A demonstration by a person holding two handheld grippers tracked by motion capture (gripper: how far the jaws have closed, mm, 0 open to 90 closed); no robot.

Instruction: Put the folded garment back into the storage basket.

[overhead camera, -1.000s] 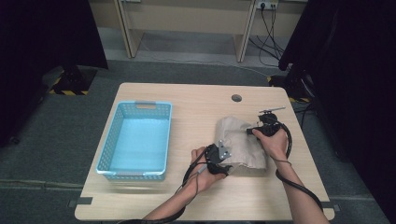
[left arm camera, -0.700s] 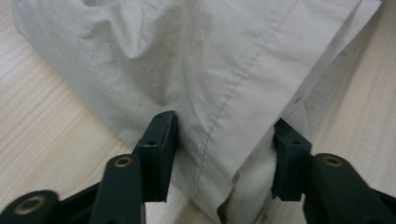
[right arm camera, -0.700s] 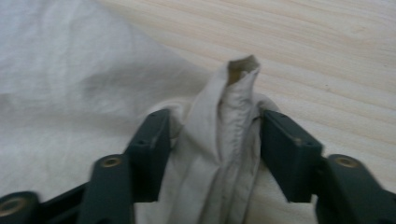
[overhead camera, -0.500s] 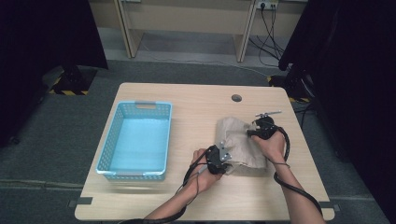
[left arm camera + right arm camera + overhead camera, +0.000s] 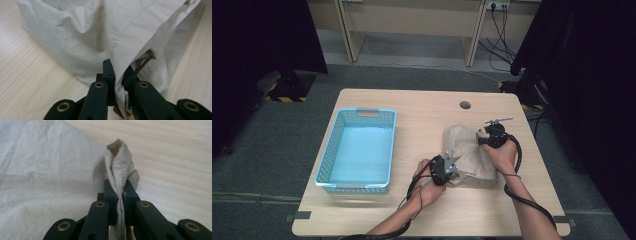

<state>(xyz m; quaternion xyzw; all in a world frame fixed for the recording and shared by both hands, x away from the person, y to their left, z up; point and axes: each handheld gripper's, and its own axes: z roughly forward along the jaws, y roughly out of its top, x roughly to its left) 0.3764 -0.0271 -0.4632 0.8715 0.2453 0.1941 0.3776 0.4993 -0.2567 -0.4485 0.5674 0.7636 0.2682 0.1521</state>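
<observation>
While lying crumpled on right half of worktop (image 5: 422,215), beige cloth (image 5: 467,150) gripped at two spots. Left claw (image 5: 451,165) at near-left edge of cloth, clenched on hemmed fold (image 5: 120,82), jaws just closed with fabric between. Right claw (image 5: 482,137) at far-right edge, clamped on bunched seam (image 5: 119,175), jaws likewise just closed on fabric. Blue basket (image 5: 332,177) on left half of worktop, well apart from cloth. Round hole (image 5: 465,105) near far edge.

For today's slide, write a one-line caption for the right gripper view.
The right gripper pinches a bunched edge of beige cloth lying on the wooden table.
</observation>
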